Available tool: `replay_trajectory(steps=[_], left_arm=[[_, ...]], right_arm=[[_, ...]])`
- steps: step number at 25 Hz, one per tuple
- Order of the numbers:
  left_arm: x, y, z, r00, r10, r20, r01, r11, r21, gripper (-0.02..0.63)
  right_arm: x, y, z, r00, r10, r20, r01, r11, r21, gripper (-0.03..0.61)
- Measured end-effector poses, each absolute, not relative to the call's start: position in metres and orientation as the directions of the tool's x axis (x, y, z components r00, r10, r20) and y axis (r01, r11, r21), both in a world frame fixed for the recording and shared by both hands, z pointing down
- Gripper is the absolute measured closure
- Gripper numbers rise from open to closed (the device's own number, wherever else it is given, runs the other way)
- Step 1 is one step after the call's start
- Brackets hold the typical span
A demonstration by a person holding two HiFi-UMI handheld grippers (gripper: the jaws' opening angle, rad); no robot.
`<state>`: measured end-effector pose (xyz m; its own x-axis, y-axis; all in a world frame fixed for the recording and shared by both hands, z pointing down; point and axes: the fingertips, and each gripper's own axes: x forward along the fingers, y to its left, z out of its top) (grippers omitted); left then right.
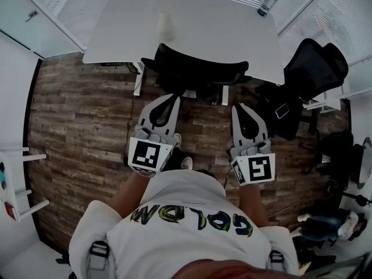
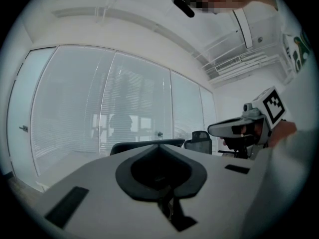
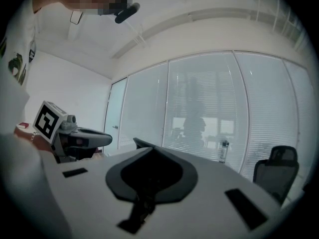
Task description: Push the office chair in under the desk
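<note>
- Black chair (image 1: pixel 195 71): upright at the table's near edge, backrest facing near, seat partly under.
- White table (image 1: pixel 192 22): rectangular, far centre, by windows.

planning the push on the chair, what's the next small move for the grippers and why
Probably ease both grippers forward onto the black office chair, at its backrest, and push. The left gripper and right gripper are shut, empty and aimed at it, and the backrest seems to sit outside the edge of the white desk.
</note>
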<state>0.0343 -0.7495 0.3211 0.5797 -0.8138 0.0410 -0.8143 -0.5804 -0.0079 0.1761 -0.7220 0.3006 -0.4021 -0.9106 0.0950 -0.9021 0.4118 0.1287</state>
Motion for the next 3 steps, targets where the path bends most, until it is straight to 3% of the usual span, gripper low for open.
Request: replay_trajectory(steps=[3], left_arm=[[0.0342, -0.7485, 0.3233, 0.58, -0.813, 0.045, -0.814, -0.581, -0.002, 0.603]], right_arm=[[0.1759, -0.7226, 0.3007, -0.399, -0.912, 0.095, -0.903, 0.408, 0.131, 0.565]])
